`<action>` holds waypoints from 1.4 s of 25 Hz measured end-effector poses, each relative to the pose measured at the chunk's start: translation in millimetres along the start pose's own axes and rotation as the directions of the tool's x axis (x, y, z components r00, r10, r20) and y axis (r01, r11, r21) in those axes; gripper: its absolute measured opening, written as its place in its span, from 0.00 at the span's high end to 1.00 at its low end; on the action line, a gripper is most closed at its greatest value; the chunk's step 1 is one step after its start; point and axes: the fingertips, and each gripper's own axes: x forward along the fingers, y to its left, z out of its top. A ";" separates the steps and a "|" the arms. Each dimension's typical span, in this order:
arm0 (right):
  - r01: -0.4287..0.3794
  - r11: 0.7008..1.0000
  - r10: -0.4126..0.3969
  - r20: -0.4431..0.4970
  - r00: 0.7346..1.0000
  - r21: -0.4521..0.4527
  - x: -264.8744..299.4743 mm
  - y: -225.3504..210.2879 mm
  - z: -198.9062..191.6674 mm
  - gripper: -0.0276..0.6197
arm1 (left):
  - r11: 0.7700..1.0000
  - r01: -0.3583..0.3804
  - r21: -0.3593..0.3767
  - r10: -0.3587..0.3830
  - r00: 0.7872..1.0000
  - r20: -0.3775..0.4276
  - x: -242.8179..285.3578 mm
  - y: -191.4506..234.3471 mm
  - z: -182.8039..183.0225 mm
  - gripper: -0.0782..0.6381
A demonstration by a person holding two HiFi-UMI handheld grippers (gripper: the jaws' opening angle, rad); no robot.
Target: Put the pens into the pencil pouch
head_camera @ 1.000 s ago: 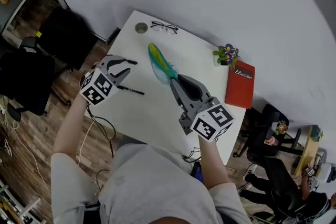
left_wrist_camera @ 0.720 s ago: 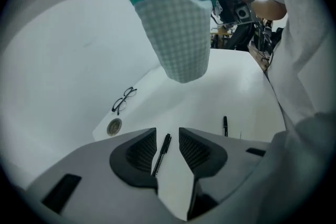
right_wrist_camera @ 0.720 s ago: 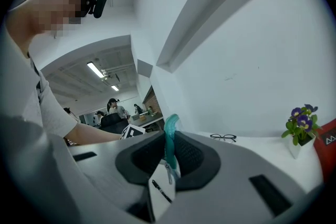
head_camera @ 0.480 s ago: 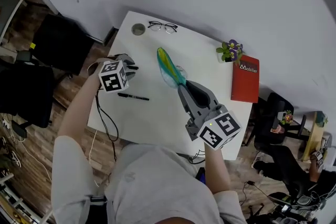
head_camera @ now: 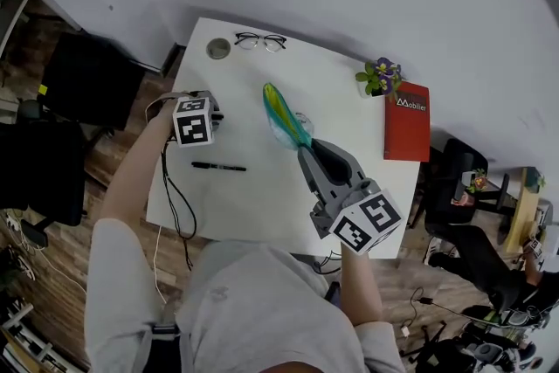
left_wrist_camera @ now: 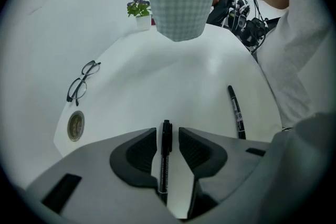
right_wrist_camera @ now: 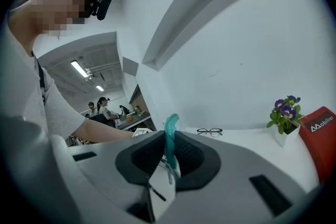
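So left gripper point(left_wrist_camera: 168, 132) jaws have just been opening, wide apart, black pen point(left_wrist_camera: 165, 165) between them; right gripper point(right_wrist_camera: 170, 139) jaws clamp the teal pencil pouch point(head_camera: 279, 111).

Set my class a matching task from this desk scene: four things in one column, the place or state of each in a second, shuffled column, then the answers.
Things
1. pencil pouch
2. glasses
3. red book
4. left gripper

Places and states
a. beside the potted plant
b. open, with a pen between its jaws
c. clamped in the right gripper
d. lying near the far edge of the table

Pairs: 1-c, 2-d, 3-a, 4-b.

Note for the teacher: the left gripper's jaws have just been opening; the pen lies on the table between them, not gripped.
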 end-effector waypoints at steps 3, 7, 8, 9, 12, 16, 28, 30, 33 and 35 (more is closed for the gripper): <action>0.010 1.000 -0.010 -0.002 1.000 0.002 0.1 -1.7 -2.0 0.85 | 0.999 0.039 0.001 -0.039 0.999 -0.023 3.2 -0.5 -0.9 0.70; 0.007 1.000 -0.007 -0.003 1.000 0.001 0.5 0.0 -3.5 0.85 | 0.998 0.051 -0.022 -0.051 0.999 -0.019 3.3 -3.7 -0.2 0.74; 0.003 1.000 -0.003 -0.004 1.000 0.000 0.5 0.6 -3.6 0.85 | 0.998 0.047 -0.030 -0.048 0.999 -0.019 3.5 -4.4 0.0 0.77; -0.002 1.000 0.002 -0.005 1.000 -0.002 0.5 1.4 -3.5 0.85 | 0.998 0.042 -0.041 -0.043 0.999 -0.021 3.7 -5.1 0.0 0.79; -0.020 1.000 0.020 -0.005 1.000 -0.004 0.3 4.7 -2.4 0.85 | 0.997 0.006 -0.081 -0.007 1.000 -0.005 0.8 -7.1 0.7 0.79; -0.054 0.999 0.054 0.005 0.999 0.002 1.6 7.9 0.6 0.85 | 0.981 -0.068 -0.183 0.089 0.990 0.110 -20.5 -4.4 13.9 0.79; -0.178 0.983 0.178 0.003 0.984 -0.047 -2.5 28.5 4.9 0.85 | 0.782 -0.299 -0.547 0.553 0.739 0.386 -148.0 -10.4 49.3 0.79; -0.194 0.980 0.194 0.001 0.981 -0.052 -5.9 30.4 5.4 0.85 | 0.731 -0.303 -0.611 0.619 0.672 0.407 -169.6 -15.8 54.1 0.79; -0.220 0.973 0.220 -0.003 0.975 -0.062 -13.1 34.4 5.8 0.85 | 0.666 -0.308 -0.679 0.701 0.570 0.429 -200.6 -25.8 63.9 0.79; -0.239 0.969 0.239 -0.006 0.971 -0.071 -18.5 37.9 5.8 0.85 | 0.624 -0.308 -0.718 0.749 0.499 0.436 -219.6 -33.6 70.4 0.79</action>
